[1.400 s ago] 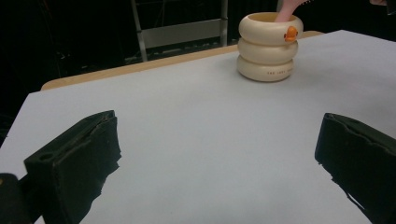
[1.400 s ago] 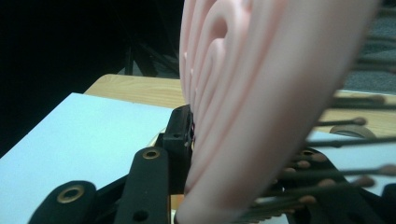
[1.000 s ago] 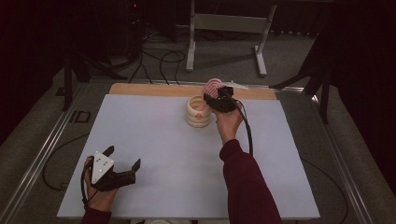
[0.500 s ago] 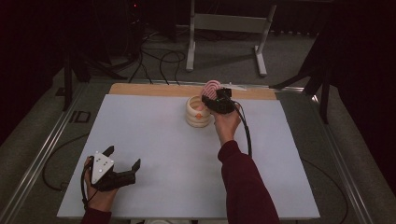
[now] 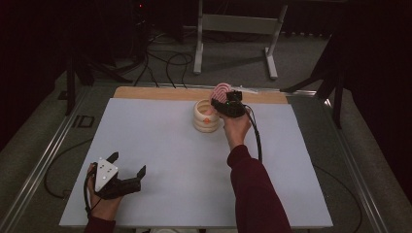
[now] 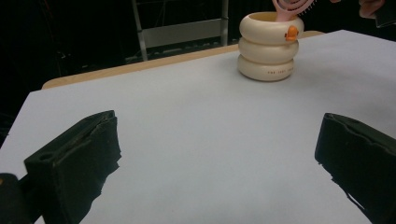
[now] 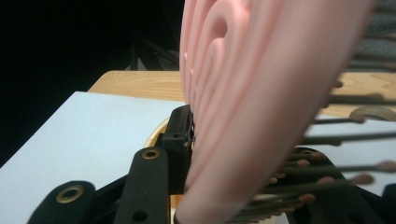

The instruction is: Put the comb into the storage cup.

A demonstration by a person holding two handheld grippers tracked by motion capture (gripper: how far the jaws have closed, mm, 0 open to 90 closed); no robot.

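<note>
A cream ringed holder (image 5: 206, 116) with a small orange duck on its rim stands at the far middle of the white table (image 5: 160, 155); it also appears in the left gripper view as the holder (image 6: 269, 46). A pink hairbrush (image 5: 222, 92) pokes above the holder, and my right gripper (image 5: 219, 103) is shut on it. Close up, the pink hairbrush (image 7: 261, 93) has dark bristles on the right, with one black finger (image 7: 180, 135) pressed to its back. My left gripper (image 5: 127, 166) rests open near the front left, nothing between its jaws.
A wooden strip (image 5: 155, 93) runs along the table's far edge. Beyond it stand a white metal frame (image 5: 238, 29) and cables on the floor. A black cable (image 5: 255, 133) trails from the right gripper along the forearm.
</note>
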